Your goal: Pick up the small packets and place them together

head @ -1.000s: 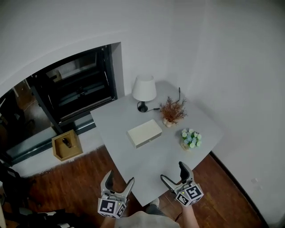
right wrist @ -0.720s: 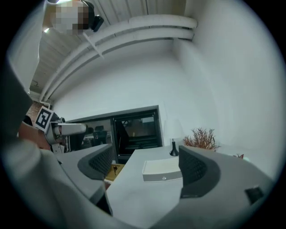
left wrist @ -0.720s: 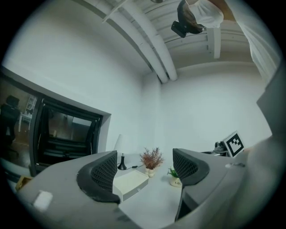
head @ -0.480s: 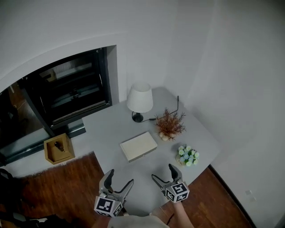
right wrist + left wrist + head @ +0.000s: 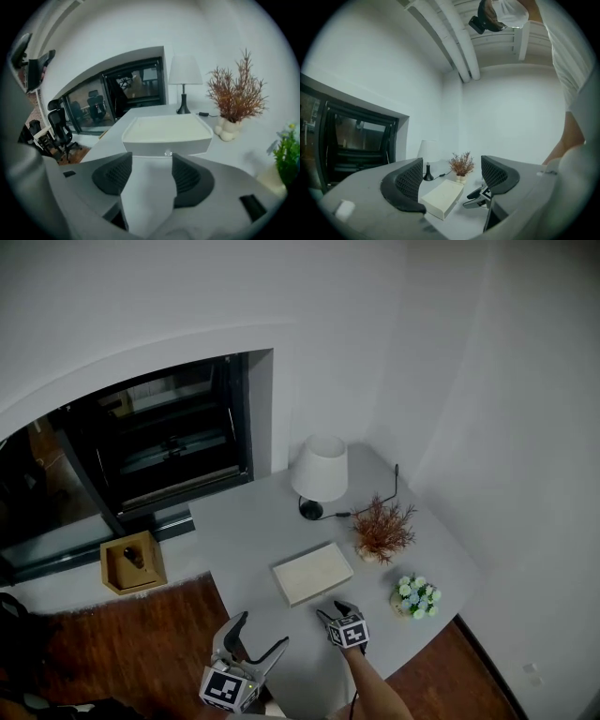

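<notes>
Jaws of the right hand-held gripper [image 5: 151, 164] are standing partly apart, having just been closing, with only bare tabletop [image 5: 248, 521] between them; it is pointing down at the white box [image 5: 312, 572] just ahead. Left hand-held gripper [image 5: 451, 176] is hovering level by the tabletop's near edge, jaws spread, empty. Small packets' place cannot be told. Lamp [image 5: 319, 470] and dried plant [image 5: 382, 529] are standing beyond the box.

Left gripper [image 5: 261, 634]: held level, jaws wide apart, nothing between them.
Right gripper [image 5: 335, 610]: tilted forward and down, jaws partly apart, just been closing, nothing between them.
Right forearm [image 5: 375, 690]: bare, stretched forward.
</notes>
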### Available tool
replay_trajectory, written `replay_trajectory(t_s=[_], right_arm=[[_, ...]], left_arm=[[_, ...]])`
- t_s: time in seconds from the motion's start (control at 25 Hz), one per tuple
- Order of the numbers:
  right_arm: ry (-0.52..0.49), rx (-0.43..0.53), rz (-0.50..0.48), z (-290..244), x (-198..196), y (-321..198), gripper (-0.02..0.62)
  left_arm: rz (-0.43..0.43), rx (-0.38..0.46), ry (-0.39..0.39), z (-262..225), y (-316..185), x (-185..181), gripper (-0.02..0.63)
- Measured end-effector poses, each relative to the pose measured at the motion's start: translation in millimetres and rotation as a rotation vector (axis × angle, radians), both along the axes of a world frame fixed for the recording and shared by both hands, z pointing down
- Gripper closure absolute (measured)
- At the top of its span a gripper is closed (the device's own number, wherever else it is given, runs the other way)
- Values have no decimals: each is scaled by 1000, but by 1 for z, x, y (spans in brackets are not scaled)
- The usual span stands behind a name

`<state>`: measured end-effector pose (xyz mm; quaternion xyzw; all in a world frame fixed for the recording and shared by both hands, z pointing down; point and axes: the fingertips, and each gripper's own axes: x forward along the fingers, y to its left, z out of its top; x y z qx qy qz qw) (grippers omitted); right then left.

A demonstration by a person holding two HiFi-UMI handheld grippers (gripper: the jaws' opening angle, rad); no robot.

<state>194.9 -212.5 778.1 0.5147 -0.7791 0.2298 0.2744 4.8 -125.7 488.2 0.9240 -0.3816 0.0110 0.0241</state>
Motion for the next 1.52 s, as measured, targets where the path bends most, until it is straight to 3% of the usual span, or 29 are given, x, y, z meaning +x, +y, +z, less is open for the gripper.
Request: replay_trajectory(t_s=[0.04,0.24,0.44,0.68,0.72,1.0,1.28,1.52], right_arm=[[4,-31,2,12,0,-5,347],[27,-116,21,46,7,-32,347],[61,-142,51,56,18,-51,347],[112,-138,16,52,15,-63,365],[122,-136,11,51,14,-62,518],[128,-168,35,52,19,-42,522],[128,-216,65,57,46,38,522],[71,-171,84,57,49,64,520]], left_arm=[[-11,-5,3,1,0,-4,235],[-38,-41,6,9,2,-13,235],[-60,-74,6,19,0,-21,235],[-87,-91,9,28,-5,-32,235],[-89,-91,8,28,-5,-34,235],[-85,-74,18,22,-8,-35,235],[-47,-40,17,23,-7,-25,235],[-31,-22,25,18,-5,-18,235]])
